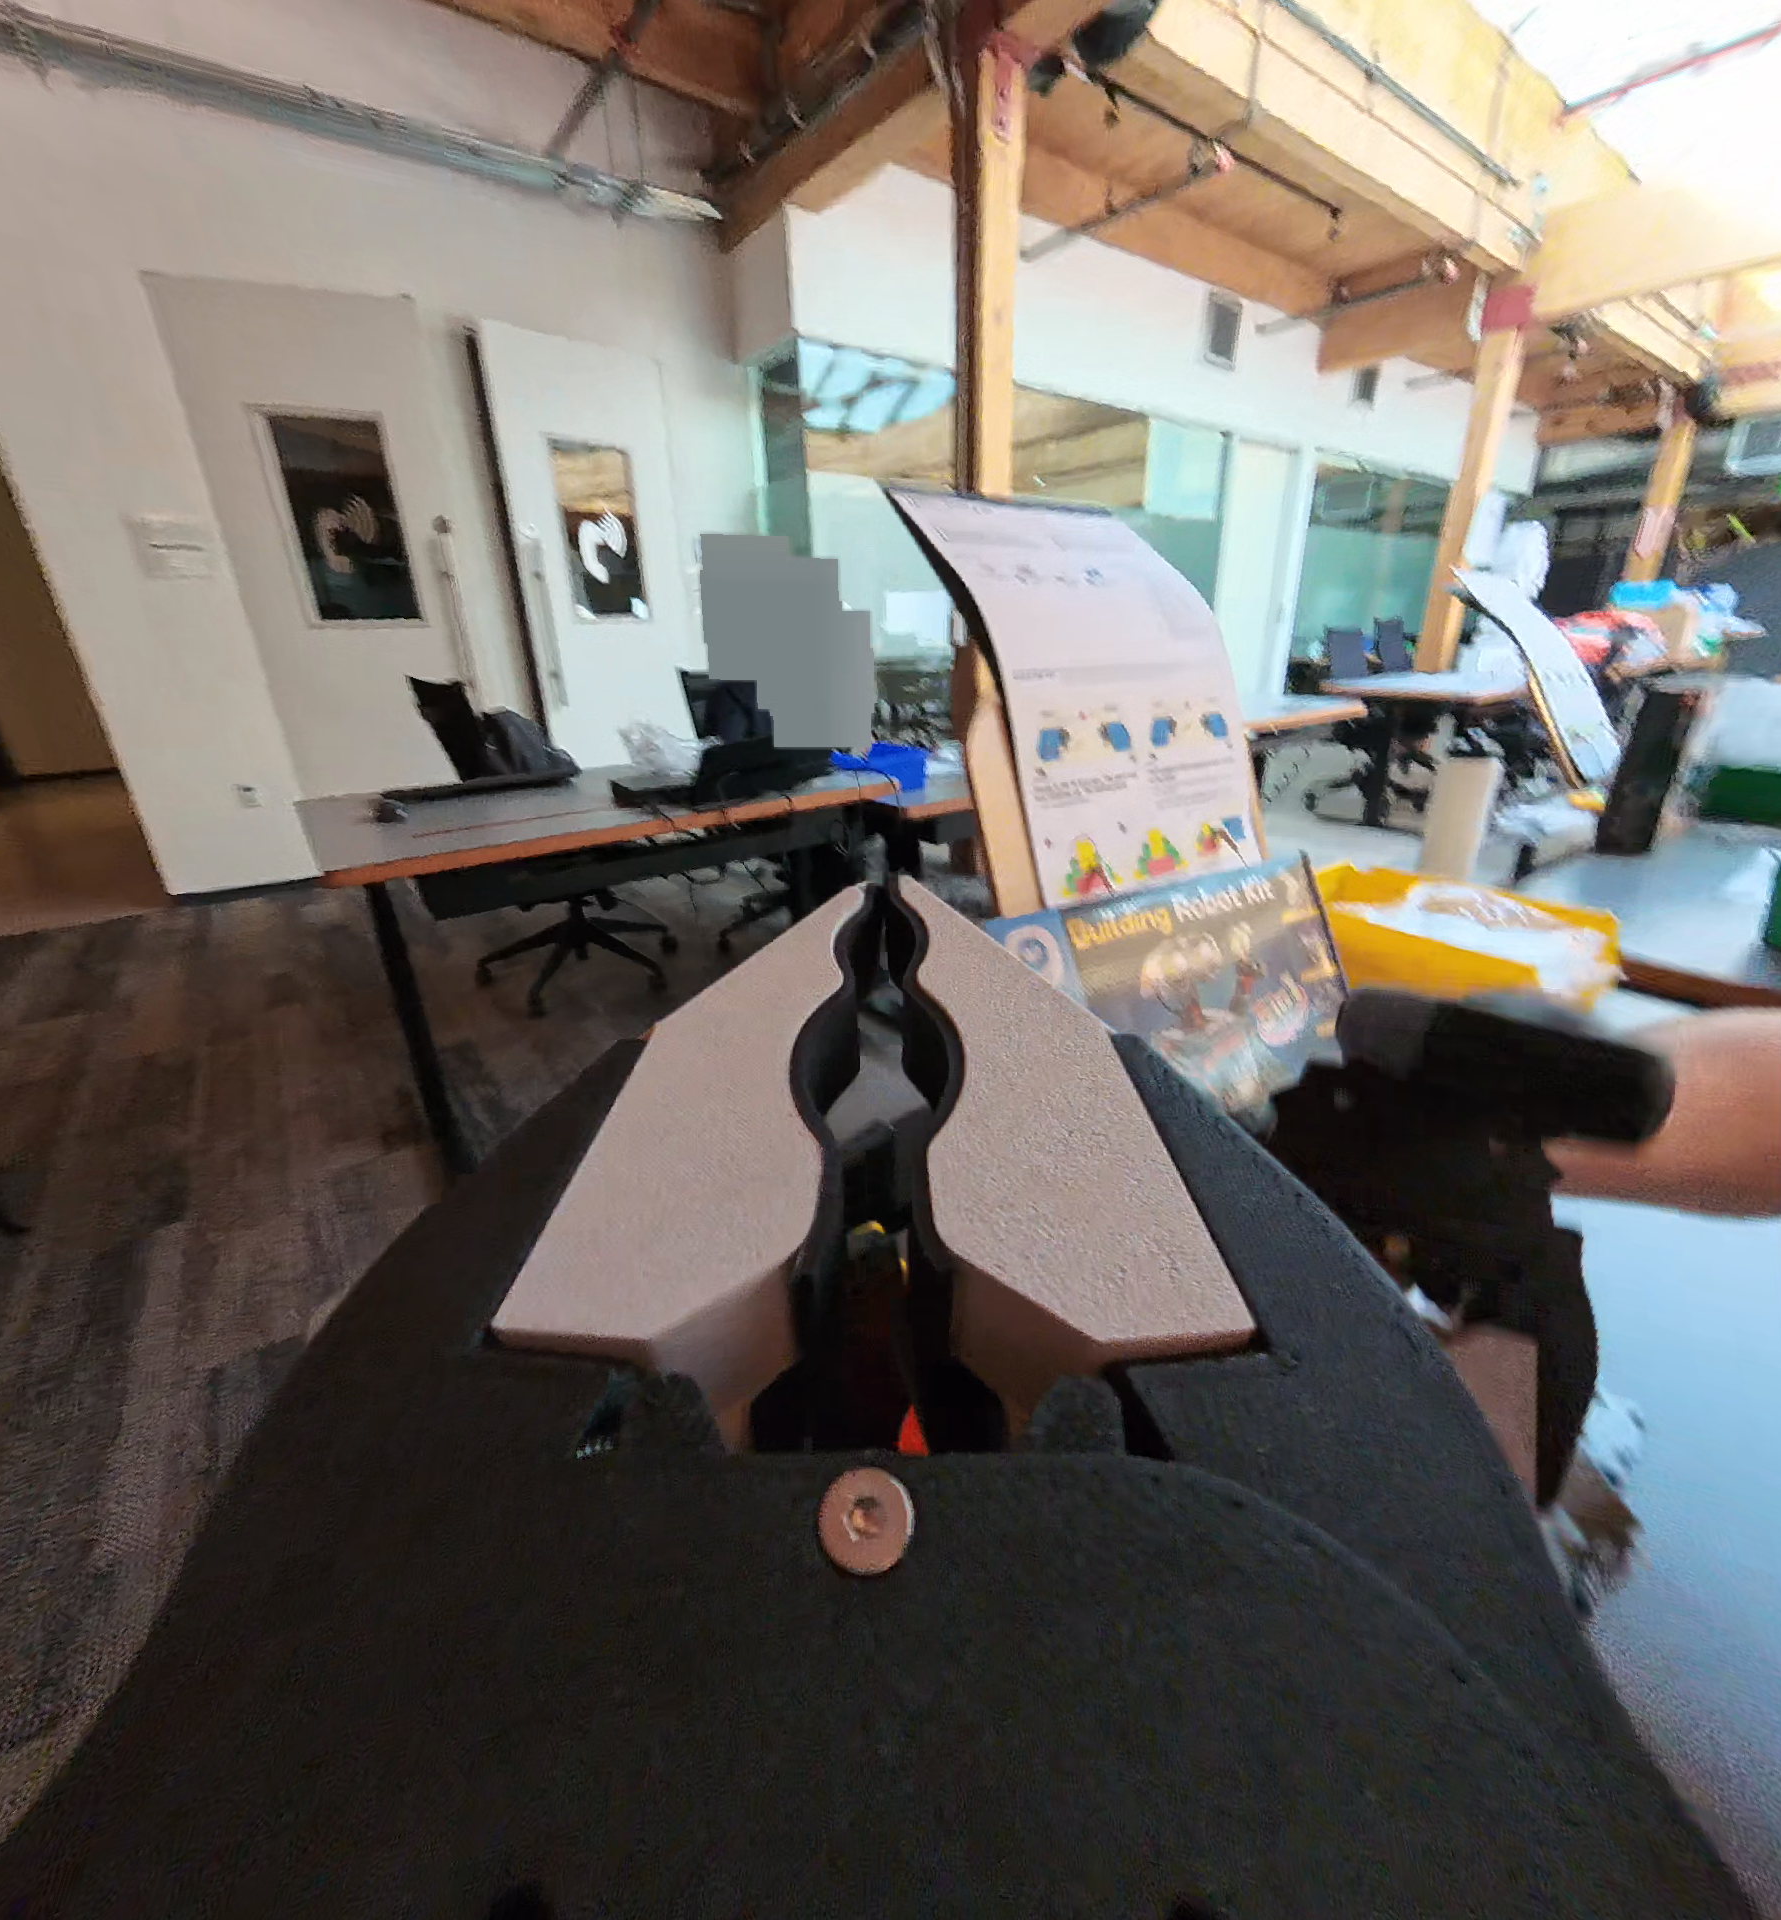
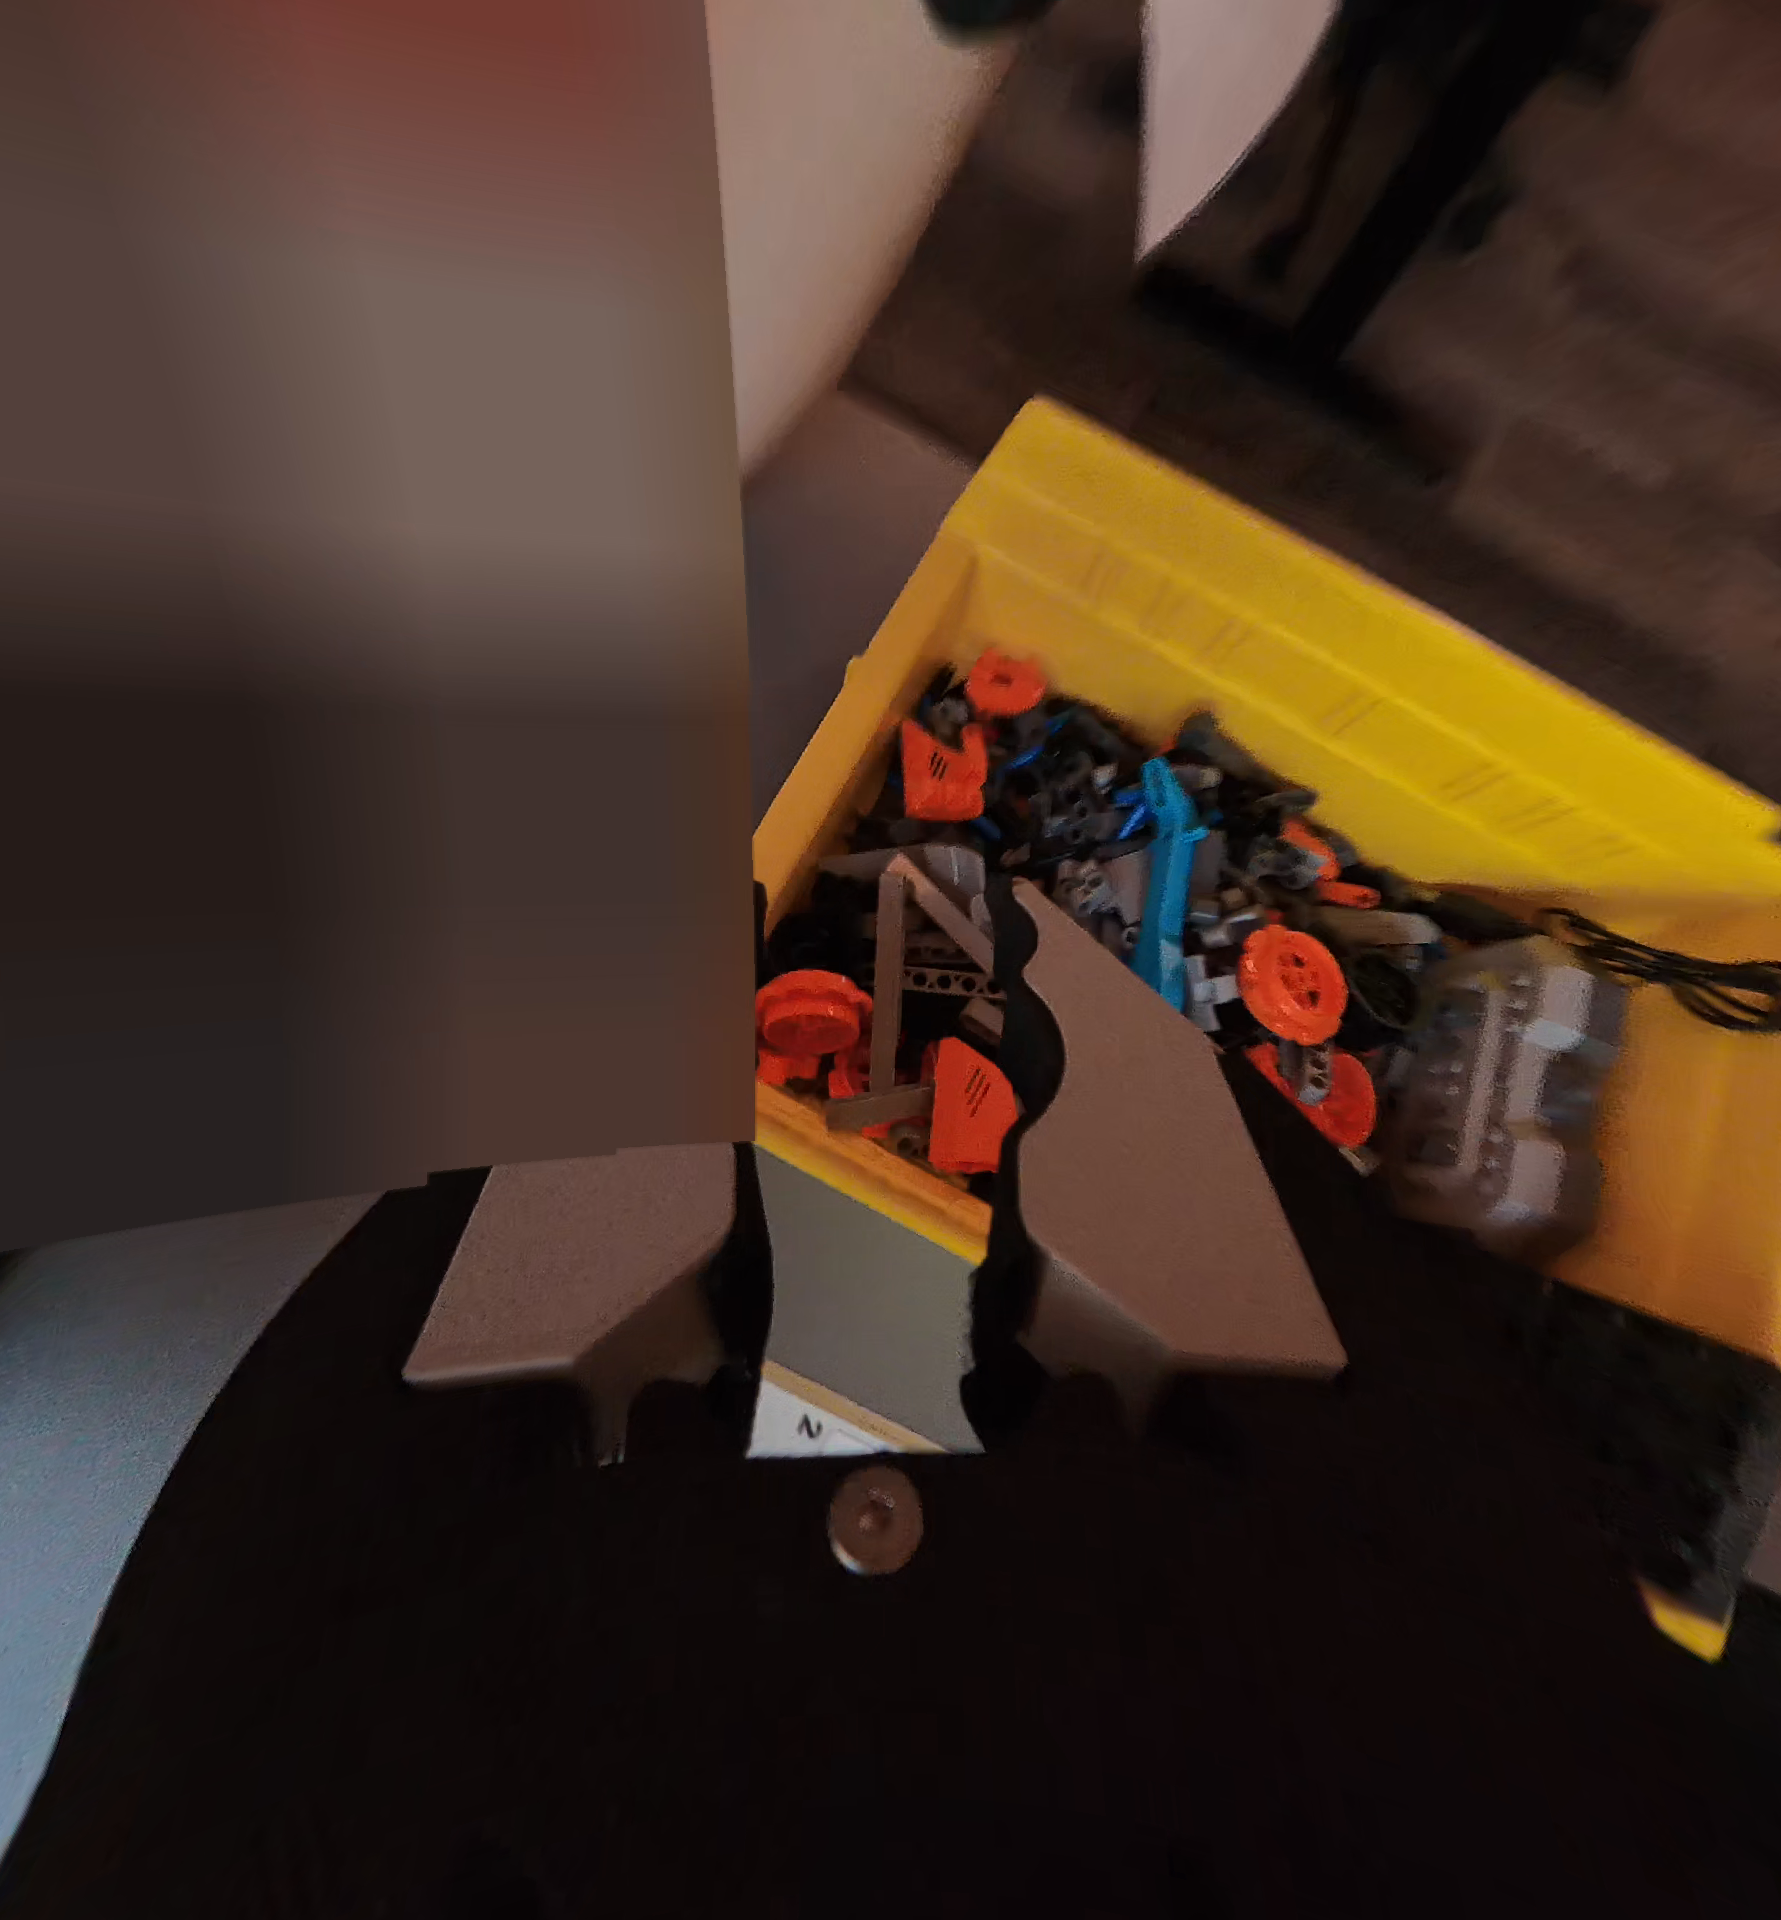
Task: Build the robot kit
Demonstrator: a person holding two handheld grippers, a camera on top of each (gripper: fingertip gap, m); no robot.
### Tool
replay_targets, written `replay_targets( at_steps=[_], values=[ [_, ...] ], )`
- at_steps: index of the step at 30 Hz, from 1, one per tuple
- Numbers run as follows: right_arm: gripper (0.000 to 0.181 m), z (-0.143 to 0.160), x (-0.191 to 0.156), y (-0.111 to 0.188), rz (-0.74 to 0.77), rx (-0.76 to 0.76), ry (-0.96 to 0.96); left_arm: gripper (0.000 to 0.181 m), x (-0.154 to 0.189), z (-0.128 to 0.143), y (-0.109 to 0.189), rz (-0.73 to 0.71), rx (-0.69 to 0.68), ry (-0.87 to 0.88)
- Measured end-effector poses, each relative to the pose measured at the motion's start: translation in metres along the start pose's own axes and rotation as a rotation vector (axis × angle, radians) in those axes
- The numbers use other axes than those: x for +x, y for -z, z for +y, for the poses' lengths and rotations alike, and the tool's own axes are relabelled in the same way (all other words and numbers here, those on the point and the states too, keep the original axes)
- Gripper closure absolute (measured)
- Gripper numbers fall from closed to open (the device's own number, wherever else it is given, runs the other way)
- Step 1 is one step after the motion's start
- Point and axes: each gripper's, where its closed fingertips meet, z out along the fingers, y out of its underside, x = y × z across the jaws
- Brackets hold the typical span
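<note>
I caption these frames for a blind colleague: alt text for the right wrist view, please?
The right gripper, partly hidden by a blur patch, hangs over a yellow bin filled with red, black, grey and blue building pieces.

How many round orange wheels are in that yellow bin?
4 visible: far corner, near-left corner, middle, just below it. The yellow bin pile may hide more.

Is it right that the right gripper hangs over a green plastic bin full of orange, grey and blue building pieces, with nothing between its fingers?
Not quite: the plastic bin is yellow, not green, as the right wrist view shows. The rest stands: the right gripper hangs over its orange, grey and blue building pieces, with nothing between its fingers.
</note>
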Motion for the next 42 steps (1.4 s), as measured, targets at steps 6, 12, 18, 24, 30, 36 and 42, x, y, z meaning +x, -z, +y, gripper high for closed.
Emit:
replay_targets(
  at_steps=[6,12,18,24,30,36,42],
  values=[
    [0.146,0.022,0.003,-0.044,-0.241,-0.317,-0.01,0.181,-0.028,-0.04,0.036,-0.11,0.228,0.08],
    [0.151,0.061,0.001,-0.077,-0.262,-0.561,0.026,0.181,-0.04,-0.056,0.06,-0.138,0.311,0.109],
    [0.165,0.089,0.001,-0.091,-0.247,-0.693,0.047,0.181,-0.041,-0.057,0.063,-0.131,0.312,0.116],
    [0.167,0.087,0.029,-0.087,-0.146,-0.689,0.075,0.181,-0.035,-0.054,0.056,-0.118,0.29,0.104],
    [0.172,0.083,0.058,-0.08,-0.054,-0.675,0.076,0.181,-0.037,-0.053,0.056,-0.11,0.29,0.12],
    [0.17,0.08,0.075,-0.077,-0.033,-0.653,0.032,0.181,-0.035,-0.052,0.054,-0.102,0.284,0.119],
    [0.159,0.07,0.074,-0.077,-0.01,-0.613,0.015,0.181,-0.033,-0.048,0.049,-0.086,0.262,0.128]
  ],
)
